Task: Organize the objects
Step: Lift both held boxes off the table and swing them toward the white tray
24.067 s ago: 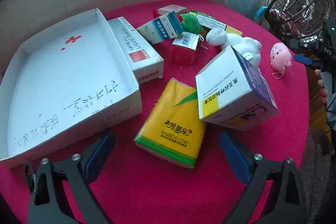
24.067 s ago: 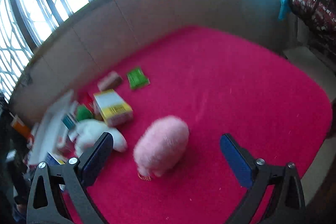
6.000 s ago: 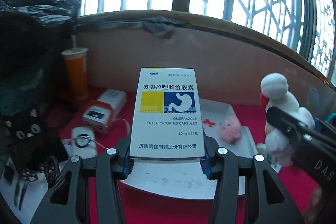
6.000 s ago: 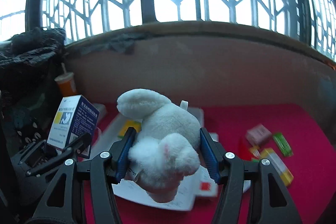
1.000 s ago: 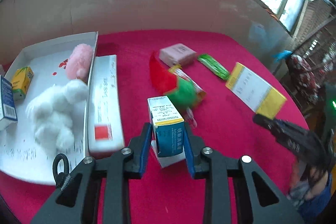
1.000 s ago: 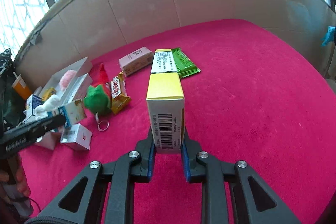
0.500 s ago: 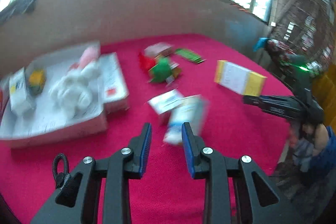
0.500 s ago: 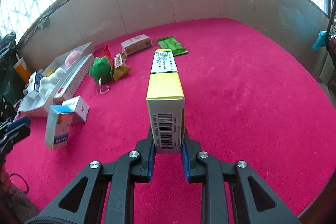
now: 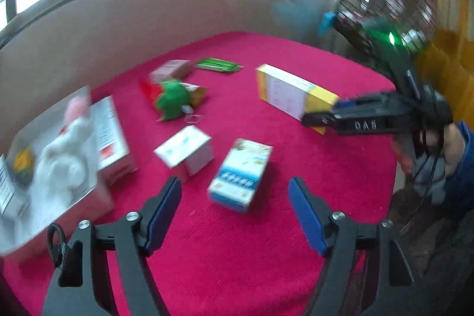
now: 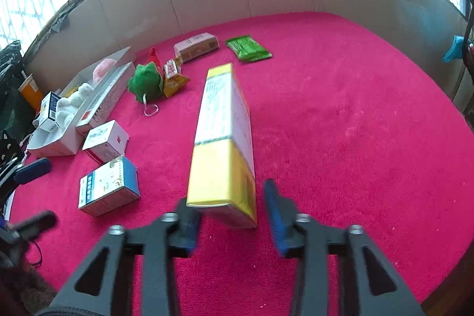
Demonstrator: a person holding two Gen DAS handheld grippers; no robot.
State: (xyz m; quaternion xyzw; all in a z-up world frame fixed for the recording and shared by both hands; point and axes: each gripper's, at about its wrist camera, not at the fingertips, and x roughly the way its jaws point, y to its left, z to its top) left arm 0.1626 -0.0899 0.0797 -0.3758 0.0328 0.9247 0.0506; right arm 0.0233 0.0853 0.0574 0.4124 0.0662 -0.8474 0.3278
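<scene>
Two hand-held grippers, each with jaws opening over a box lying on the red table (image 10: 340, 123). My right hand-held gripper (image 10: 231, 215) has the long yellow-and-white box (image 10: 222, 135) between its blue pads: the near yellow end sits just ahead of the tips, the left pad close against it or touching, the right pad clear of it. The box's long axis runs straight away from this gripper, toward the pink box (image 10: 196, 46) and the green packet (image 10: 248, 48) at the far side.

My left hand-held gripper (image 9: 235, 212) stands wide and holds nothing. The blue-and-white box (image 9: 240, 173) lies just ahead of it, between the lines of the two pads but touching neither, its long axis pointing away and slightly right. This gripper is much the nearer to that box and to the small white box (image 9: 185, 151) beside it.

The white tray (image 10: 63, 135) lies at the left edge of the table, nearer the left hand, and already carries the white plush toy (image 10: 71, 102). I judge a return to either box needs only a short forward reach.

Writing: "DAS", mirrored, on the right gripper's body in the left view. The box labels are too blurred to read.
</scene>
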